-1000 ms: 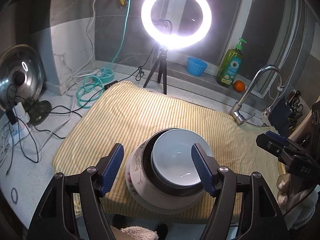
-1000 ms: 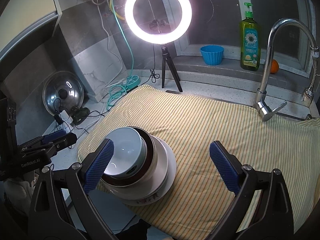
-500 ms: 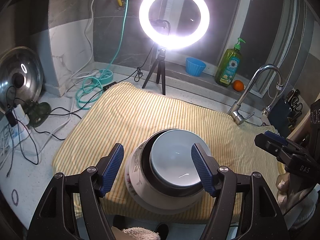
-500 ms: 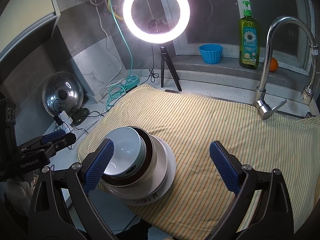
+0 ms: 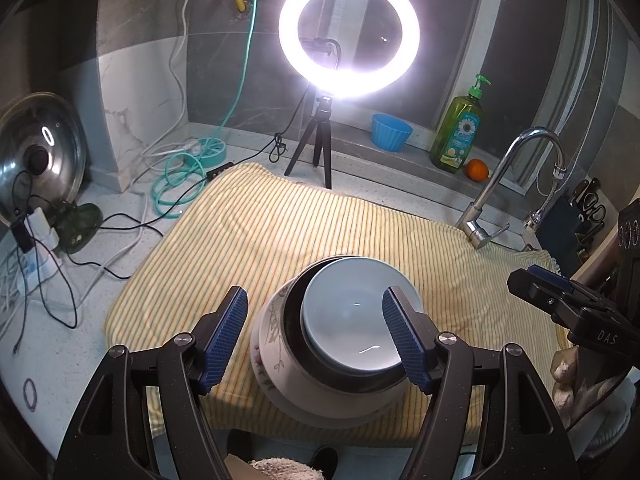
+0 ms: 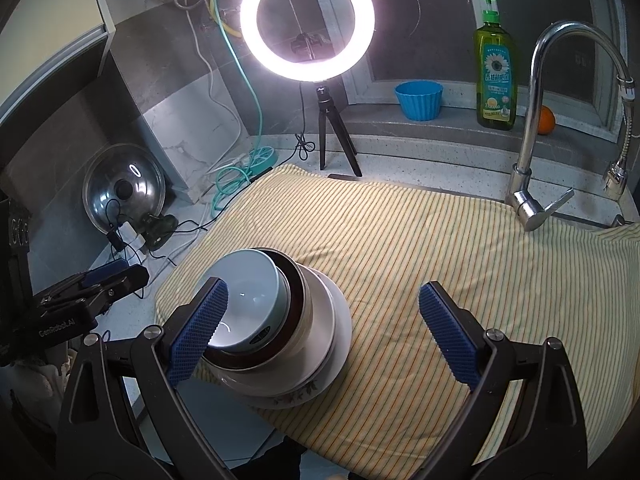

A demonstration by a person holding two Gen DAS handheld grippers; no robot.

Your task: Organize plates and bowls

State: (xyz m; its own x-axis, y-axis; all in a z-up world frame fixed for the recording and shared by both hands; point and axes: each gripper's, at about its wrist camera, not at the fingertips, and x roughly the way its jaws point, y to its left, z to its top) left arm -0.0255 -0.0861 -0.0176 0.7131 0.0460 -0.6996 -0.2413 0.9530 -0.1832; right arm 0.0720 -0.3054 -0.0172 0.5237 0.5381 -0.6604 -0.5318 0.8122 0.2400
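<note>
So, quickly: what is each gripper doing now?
Left gripper: open, holding nothing, fingers around the stacked bowls.
Right gripper: open, holding nothing.

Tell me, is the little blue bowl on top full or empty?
Empty. The pale blue bowl shows only its bare, shiny inside with a glint of light, nothing in it. It sits nested in the brown-rimmed bowl.

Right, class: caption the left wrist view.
Open hand-held gripper above nested bowls stacked on a striped cloth.
</note>
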